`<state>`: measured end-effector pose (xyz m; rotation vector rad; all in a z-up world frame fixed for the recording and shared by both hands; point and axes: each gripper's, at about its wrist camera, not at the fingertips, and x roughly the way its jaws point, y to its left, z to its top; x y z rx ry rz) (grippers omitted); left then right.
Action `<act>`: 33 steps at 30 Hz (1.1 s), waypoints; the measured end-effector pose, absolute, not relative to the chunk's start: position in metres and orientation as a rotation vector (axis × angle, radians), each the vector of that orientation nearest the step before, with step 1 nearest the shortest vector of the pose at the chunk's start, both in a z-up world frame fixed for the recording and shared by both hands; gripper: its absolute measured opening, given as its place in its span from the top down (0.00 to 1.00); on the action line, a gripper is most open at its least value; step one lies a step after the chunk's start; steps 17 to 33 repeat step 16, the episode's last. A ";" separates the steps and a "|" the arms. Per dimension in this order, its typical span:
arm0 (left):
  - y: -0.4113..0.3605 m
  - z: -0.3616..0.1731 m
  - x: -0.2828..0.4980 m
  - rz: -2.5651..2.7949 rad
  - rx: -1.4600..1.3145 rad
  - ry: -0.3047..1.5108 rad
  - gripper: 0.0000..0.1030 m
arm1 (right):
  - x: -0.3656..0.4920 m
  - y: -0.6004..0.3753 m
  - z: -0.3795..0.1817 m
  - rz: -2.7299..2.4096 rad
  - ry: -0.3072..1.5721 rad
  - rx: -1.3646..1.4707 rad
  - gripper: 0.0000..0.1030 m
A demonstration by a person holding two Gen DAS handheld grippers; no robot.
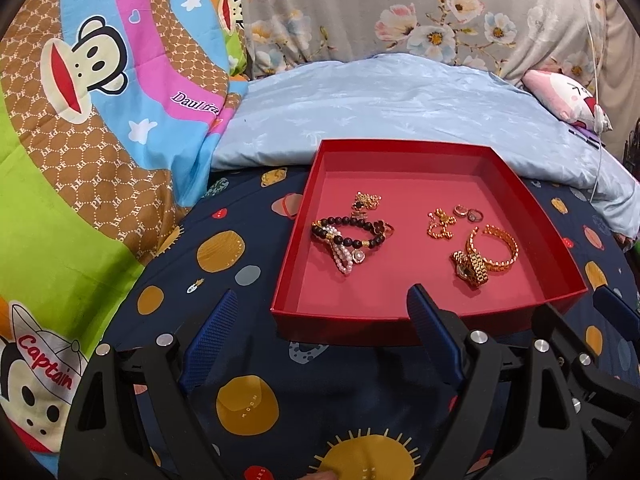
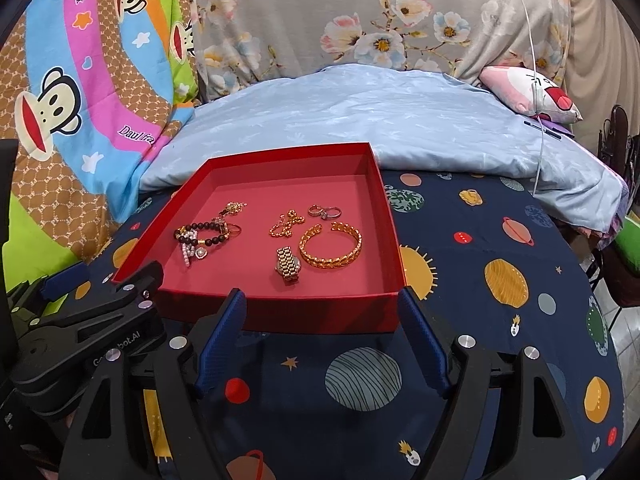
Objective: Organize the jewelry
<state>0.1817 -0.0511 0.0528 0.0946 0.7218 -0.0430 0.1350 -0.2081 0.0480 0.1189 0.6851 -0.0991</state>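
Note:
A shallow red box sits on a navy planet-print cloth. Inside lie a dark bead bracelet tangled with a pearl strand, a gold cuff bangle, a gold watch, a small gold chain and two rings. My left gripper hovers open just before the box's near left corner, nothing between its blue fingers. My right gripper stands open at the box's near wall, empty.
A light blue pillow lies right behind the box. A cartoon monkey blanket piles up on the left. A pink plush and a hanging white cable are at the back right. The cloth's edge drops away on the right.

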 end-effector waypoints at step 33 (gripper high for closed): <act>-0.051 0.051 0.178 -0.024 0.087 0.731 0.14 | 0.130 -0.208 0.049 -0.113 0.681 0.122 0.20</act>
